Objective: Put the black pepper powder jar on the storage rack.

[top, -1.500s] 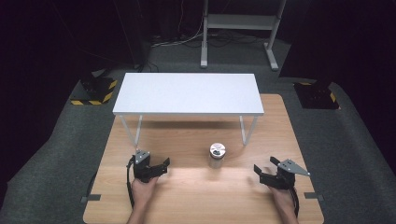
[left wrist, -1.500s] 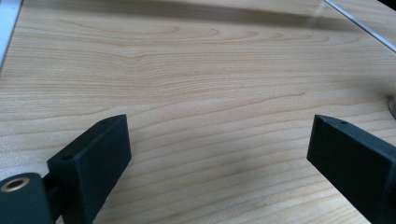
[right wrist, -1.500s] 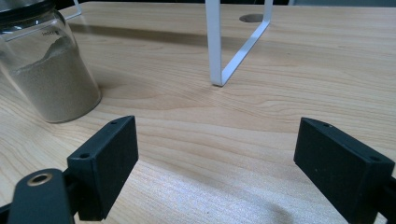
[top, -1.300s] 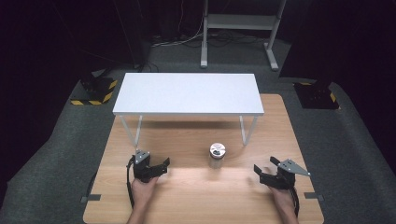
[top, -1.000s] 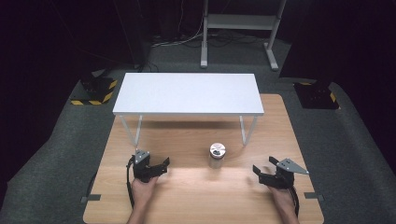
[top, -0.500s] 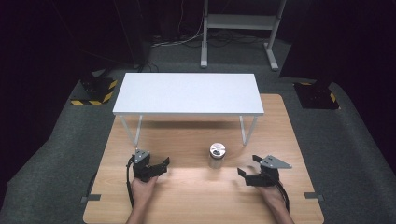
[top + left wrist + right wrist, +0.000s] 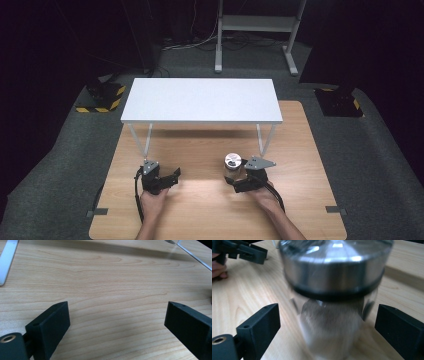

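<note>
Left gripper rests low at the person's left, jaws spread wide, nothing between them (left hand behind it, forearm entering from the bottom edge). Right gripper angled inward toward centre, jaws have just been opening and stand wide, right hand gripping the body, cable trailing back.

- Bare wood all around the left gripper in the lower left, easy passing.
- The jar sits between the right gripper and the white table.
- That table's legs fence off mid-frame.
</note>
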A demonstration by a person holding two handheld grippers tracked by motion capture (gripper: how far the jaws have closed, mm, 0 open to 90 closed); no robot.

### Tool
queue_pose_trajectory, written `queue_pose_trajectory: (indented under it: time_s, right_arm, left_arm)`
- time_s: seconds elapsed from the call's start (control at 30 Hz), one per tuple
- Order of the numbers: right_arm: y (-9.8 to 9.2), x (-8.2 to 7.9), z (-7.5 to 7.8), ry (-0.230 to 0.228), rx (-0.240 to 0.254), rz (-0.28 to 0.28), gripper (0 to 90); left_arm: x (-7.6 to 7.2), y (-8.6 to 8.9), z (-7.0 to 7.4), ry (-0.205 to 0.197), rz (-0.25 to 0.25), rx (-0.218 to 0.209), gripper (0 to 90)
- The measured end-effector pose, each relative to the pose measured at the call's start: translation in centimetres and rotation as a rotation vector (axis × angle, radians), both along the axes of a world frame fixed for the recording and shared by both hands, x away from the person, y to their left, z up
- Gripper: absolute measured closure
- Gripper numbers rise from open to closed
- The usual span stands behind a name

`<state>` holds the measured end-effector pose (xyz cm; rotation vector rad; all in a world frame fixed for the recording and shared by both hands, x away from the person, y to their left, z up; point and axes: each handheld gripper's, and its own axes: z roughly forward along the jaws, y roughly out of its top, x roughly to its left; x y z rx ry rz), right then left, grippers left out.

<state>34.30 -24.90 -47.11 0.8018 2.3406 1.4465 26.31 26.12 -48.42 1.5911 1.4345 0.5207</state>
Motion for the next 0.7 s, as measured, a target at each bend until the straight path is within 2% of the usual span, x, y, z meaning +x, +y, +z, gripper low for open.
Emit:
queue_pose_trajectory:
  time_s: [0.33,0.47,0.5,0.6,0.63,0.7]
  right_arm:
    - [1.4,1.3,0.2,0.005,-0.014,-0.009,9.5]
    - [1.6,1.6,0.0,0.015,0.003,-0.013,15.0]
    - [1.7,1.7,0.0,0.019,0.006,-0.011,18.8]
    - [1.8,1.7,0.0,0.014,0.005,-0.008,22.9]
    - [1.9,1.7,0.1,0.009,0.003,0.001,27.7]
    - [2.1,1.6,0.2,0.007,-0.005,0.002,29.2]
  left_arm:
    - [0.0,0.1,0.0,-0.001,0.0,-0.005,6.4]
    - [0.0,0.1,0.0,-0.001,0.0,-0.007,6.4]
    - [0.0,0.1,0.0,-0.001,-0.001,-0.007,6.4]
    - [0.0,0.1,0.0,-0.001,-0.002,-0.008,6.4]
    - [0.0,0.1,0.0,-0.001,-0.002,-0.008,6.4]
    - [0.0,0.1,0.0,0.0,-0.003,-0.008,6.4]
